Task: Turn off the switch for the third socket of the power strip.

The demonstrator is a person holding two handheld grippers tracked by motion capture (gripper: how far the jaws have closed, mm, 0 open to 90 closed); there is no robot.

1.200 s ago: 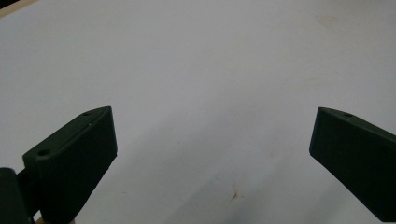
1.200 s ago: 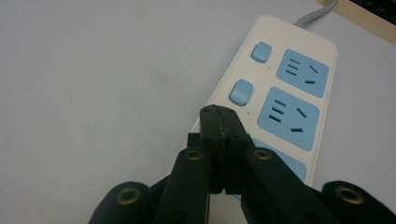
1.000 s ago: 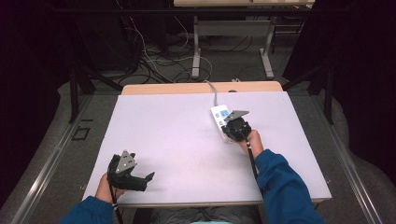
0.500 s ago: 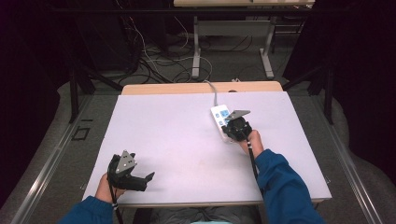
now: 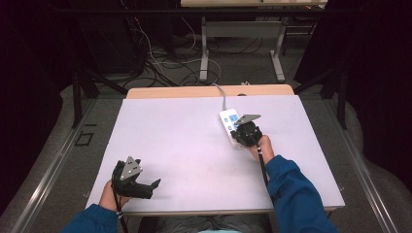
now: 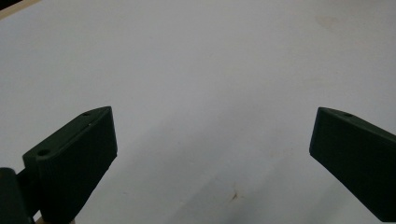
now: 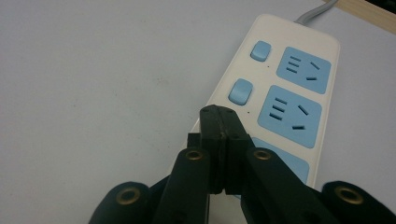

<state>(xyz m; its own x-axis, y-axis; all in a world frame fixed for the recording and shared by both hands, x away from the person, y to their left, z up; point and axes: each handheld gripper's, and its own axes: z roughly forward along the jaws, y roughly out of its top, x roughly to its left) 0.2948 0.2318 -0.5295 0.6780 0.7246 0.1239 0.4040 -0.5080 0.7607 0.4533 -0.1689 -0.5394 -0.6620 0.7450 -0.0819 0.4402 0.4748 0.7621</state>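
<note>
At right of centre on the table [image 5: 184, 141], a power strip [image 5: 230, 127] is approached by the right gripper [image 7: 219, 122], fingers clenched empty, best pressed squarely onto a switch [image 7: 240, 91]; the left gripper [image 6: 212, 154] is spread wide.

A lab or recording workspace is suggested: beyond the white table [image 5: 194, 145], tangled cables [image 5: 160, 68] and dark drapes [image 5: 369, 73] are seen.

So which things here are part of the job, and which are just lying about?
In play:
- power strip, with its two blue switches
- right gripper, jaws shut, tips over the strip near a switch

Idle or background:
- left gripper, open over bare table
- cables on the floor beyond the table
</note>
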